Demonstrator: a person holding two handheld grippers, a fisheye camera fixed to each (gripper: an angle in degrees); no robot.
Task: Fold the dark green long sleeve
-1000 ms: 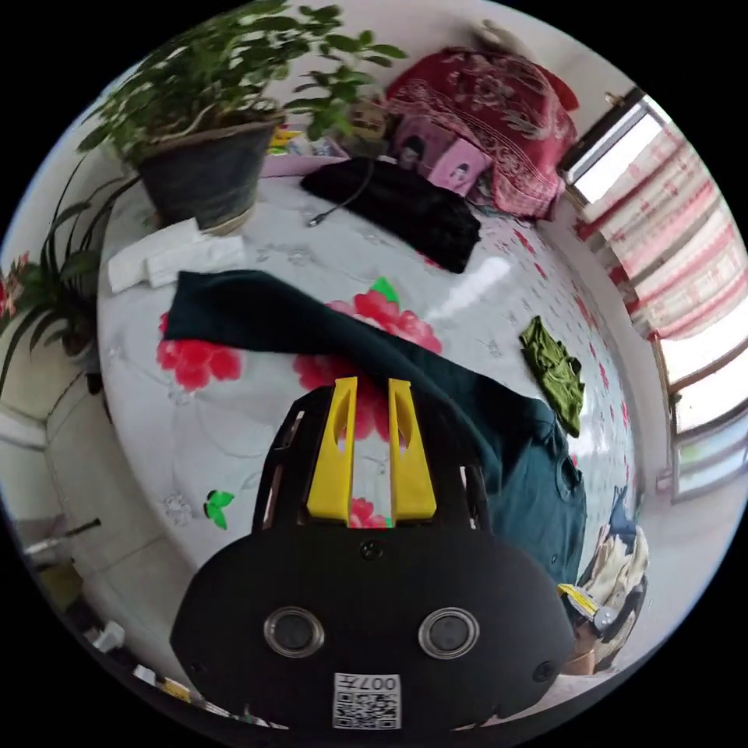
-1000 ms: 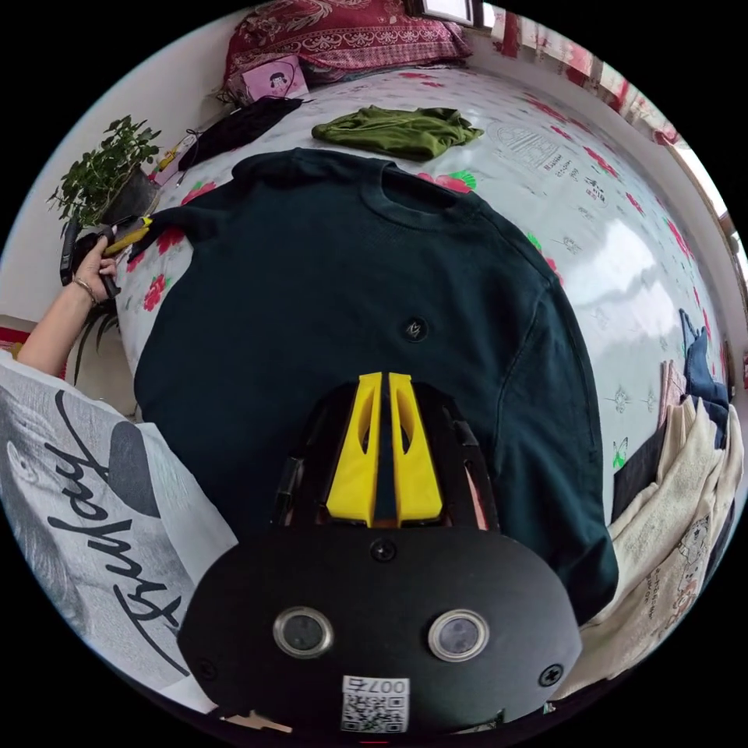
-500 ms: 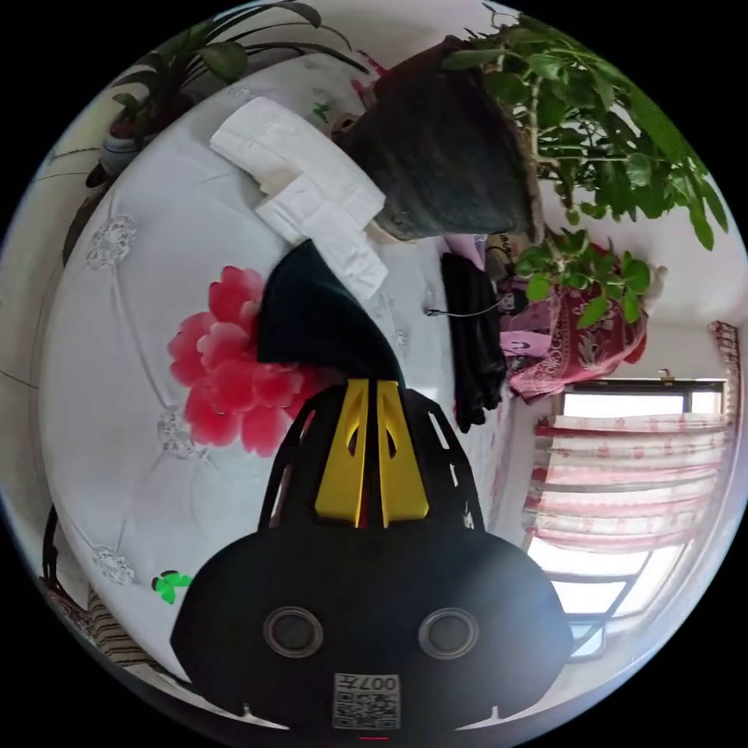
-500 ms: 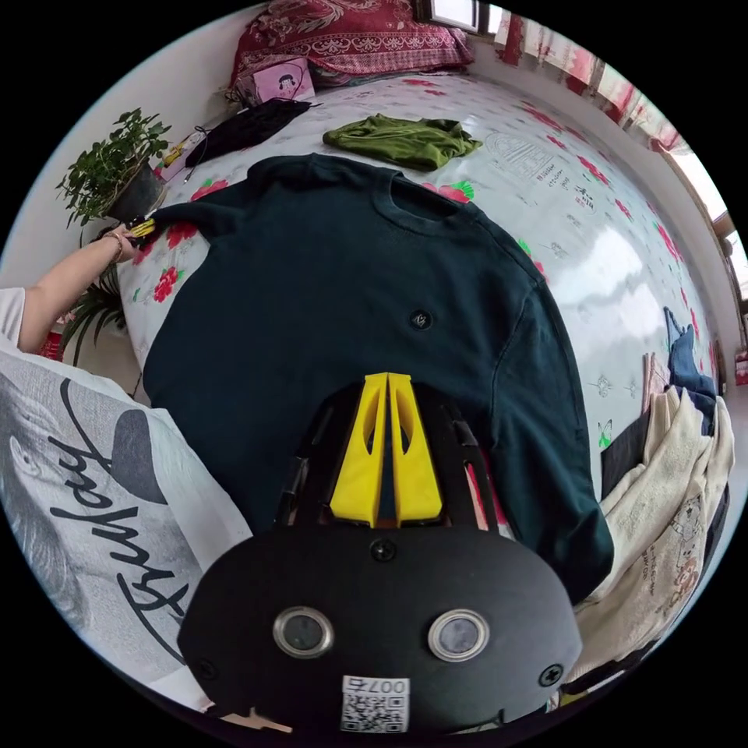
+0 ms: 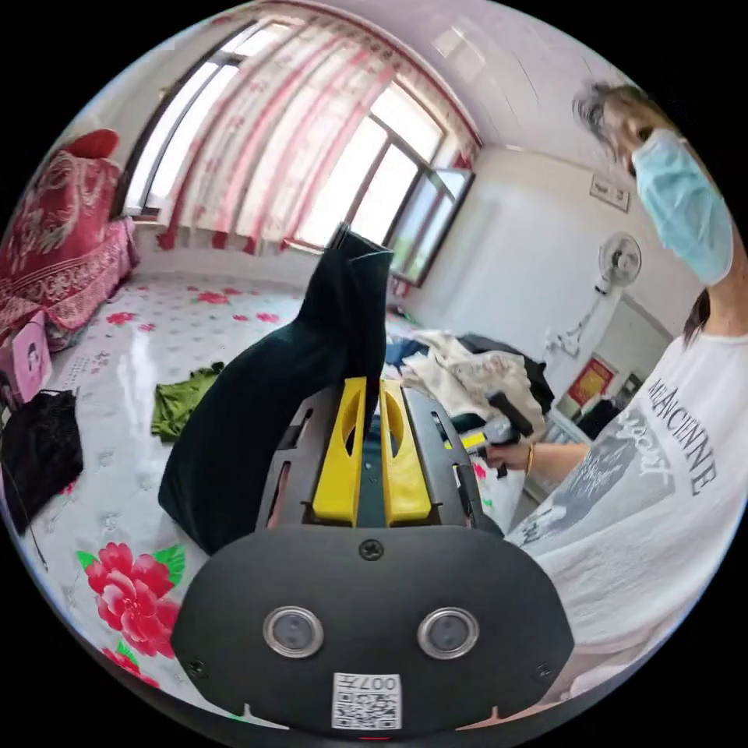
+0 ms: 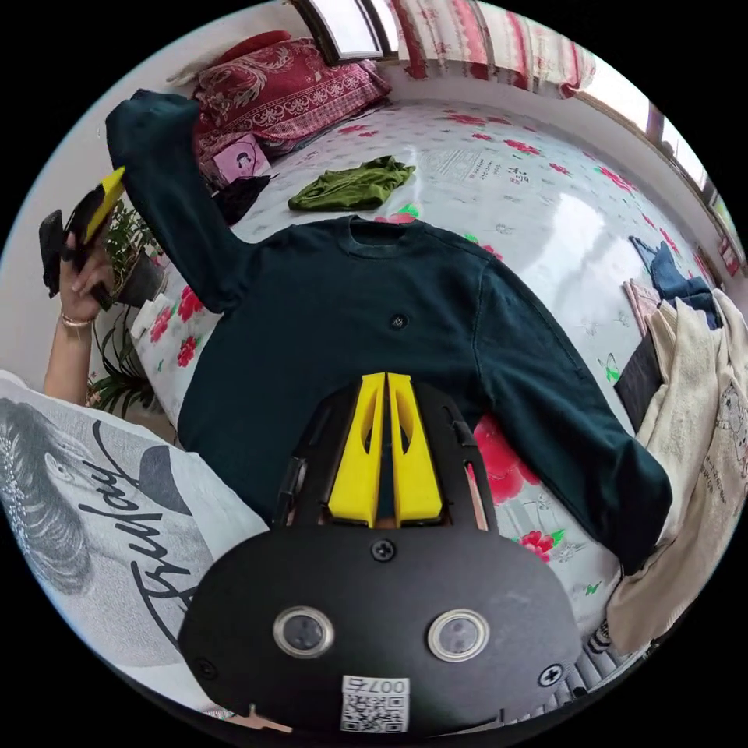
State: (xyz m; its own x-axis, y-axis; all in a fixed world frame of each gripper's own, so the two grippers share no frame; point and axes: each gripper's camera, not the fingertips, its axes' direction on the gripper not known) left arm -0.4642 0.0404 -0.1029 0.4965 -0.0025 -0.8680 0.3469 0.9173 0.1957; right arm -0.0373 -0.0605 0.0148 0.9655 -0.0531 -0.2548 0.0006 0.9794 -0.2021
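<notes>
At the far left of the right gripper view, the left claw (image 6: 109,195) is raised in the person's hand (image 6: 82,269) above a potted plant (image 6: 132,257), and the dark green long sleeve (image 6: 351,343) has one sleeve (image 6: 167,210) lifted off the bed (image 6: 545,195), running up to that claw. The left gripper view shows this close up: the yellow jaws of the left claw (image 5: 372,389) stand nearly together with the dark cloth of the sleeve (image 5: 312,366) pinched between them, the cuff standing up past the tips — the rest hangs down toward the flowered bed cover (image 5: 117,467).

Further right, the shirt's body lies flat and face up on the bed, neckline toward the pillows, with an olive green garment (image 6: 351,183) just beyond the collar and a red patterned pillow (image 6: 288,78) behind that. The right claw (image 6: 387,389) sits over the lower part of the shirt, its jaws drawn close with only a thin slit between; dark fabric shows in the slit, but whether they grip it I cannot tell.

The other sleeve (image 6: 576,444) stretches out flat to the right, its cuff near the bed's edge beside a heap of pale clothes (image 6: 693,467). In the left gripper view, the right claw (image 5: 475,442) shows in the person's other hand (image 5: 510,452).
</notes>
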